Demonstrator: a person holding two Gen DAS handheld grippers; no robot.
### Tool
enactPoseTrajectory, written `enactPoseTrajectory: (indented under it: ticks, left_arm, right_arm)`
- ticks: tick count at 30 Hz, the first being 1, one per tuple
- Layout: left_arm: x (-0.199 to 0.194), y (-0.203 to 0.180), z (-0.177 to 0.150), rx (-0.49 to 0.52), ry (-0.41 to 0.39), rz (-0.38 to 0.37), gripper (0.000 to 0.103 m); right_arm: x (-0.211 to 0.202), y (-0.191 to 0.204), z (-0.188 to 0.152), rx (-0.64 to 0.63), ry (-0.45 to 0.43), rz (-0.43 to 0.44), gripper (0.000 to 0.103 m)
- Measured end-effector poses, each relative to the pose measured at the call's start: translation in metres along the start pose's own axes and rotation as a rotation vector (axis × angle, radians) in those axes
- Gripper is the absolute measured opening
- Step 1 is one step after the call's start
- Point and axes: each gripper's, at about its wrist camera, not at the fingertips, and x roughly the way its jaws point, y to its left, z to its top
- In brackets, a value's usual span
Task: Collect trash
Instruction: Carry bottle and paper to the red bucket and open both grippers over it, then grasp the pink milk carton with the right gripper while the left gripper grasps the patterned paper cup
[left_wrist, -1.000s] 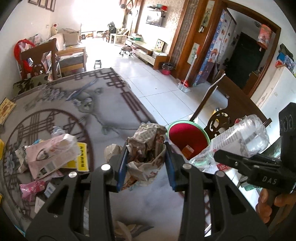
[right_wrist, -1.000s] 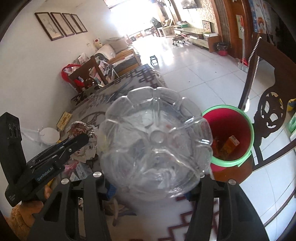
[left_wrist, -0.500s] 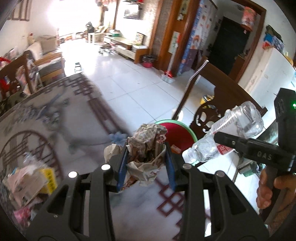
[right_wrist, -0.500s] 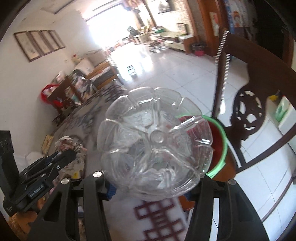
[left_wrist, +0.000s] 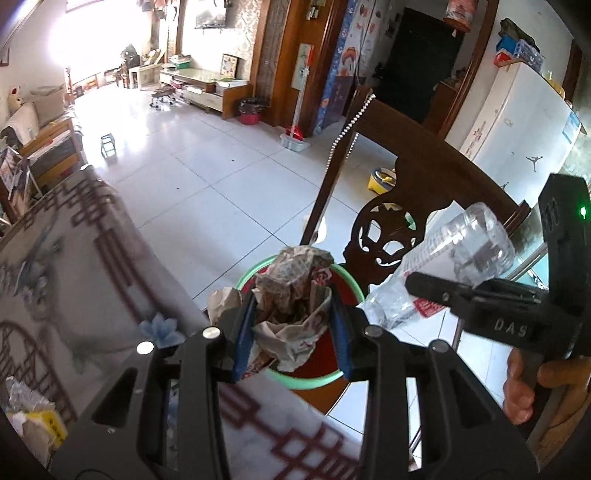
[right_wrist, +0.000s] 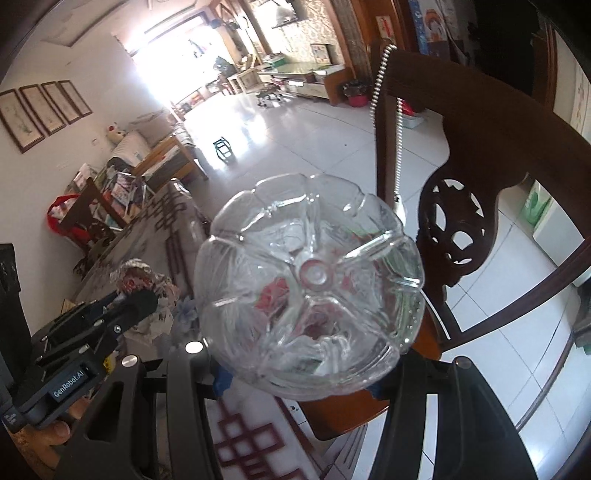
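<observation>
My left gripper (left_wrist: 291, 317) is shut on a crumpled wad of printed paper (left_wrist: 291, 295), held over the red bin with a green rim (left_wrist: 314, 382) that stands just past the table edge. My right gripper (right_wrist: 299, 373) is shut on a clear plastic bottle (right_wrist: 310, 284), whose ribbed base fills the right wrist view and hides the bin. In the left wrist view the bottle (left_wrist: 454, 258) and the right gripper (left_wrist: 424, 284) sit to the right of the bin. The left gripper (right_wrist: 136, 299) with its paper (right_wrist: 136, 280) shows at the left of the right wrist view.
A dark carved wooden chair (left_wrist: 391, 229) stands right behind the bin. The patterned tablecloth (left_wrist: 74, 266) covers the table on the left, with leftover wrappers (left_wrist: 33, 417) at its near-left corner. White tiled floor (left_wrist: 207, 177) stretches beyond. A white fridge (left_wrist: 517, 129) stands far right.
Both grippers have swung right, off the littered table middle to its edge. The bin now lies directly under the paper wad, and the bottle has come in front of the chair.
</observation>
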Motion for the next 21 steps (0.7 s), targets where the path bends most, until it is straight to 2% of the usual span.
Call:
enactPoseTrajectory:
  ticks: [4, 5, 6, 8, 11, 17, 21]
  left_arm:
    - [0.021, -0.006, 0.011, 0.021, 0.023, -0.035, 0.036]
    - [0.025, -0.007, 0.012, 0.026, 0.030, -0.045, 0.038]
    - [0.028, -0.008, 0.013, 0.030, 0.035, -0.050, 0.048]
    - [0.029, -0.009, 0.016, 0.029, 0.007, -0.041, 0.065]
    - [0.025, -0.005, 0.018, 0.010, -0.017, -0.056, 0.073]
    - [-0.003, 0.014, 0.013, -0.054, -0.047, -0.054, 0.074]
    - [-0.034, 0.026, 0.003, -0.086, -0.070, -0.039, 0.074]
  right_arm:
    - [0.009, -0.010, 0.003, 0.027, 0.007, -0.002, 0.053]
    - [0.011, -0.013, 0.004, 0.036, 0.009, 0.005, 0.054]
    - [0.013, -0.014, 0.005, 0.045, 0.010, 0.006, 0.055]
    - [0.017, -0.019, 0.008, 0.072, 0.007, 0.001, 0.063]
    - [0.015, -0.021, 0.011, 0.091, -0.007, -0.010, 0.065]
    - [0.005, -0.014, 0.011, 0.081, -0.018, -0.014, 0.065]
    - [-0.004, 0.005, 0.007, 0.064, -0.019, 0.010, 0.065]
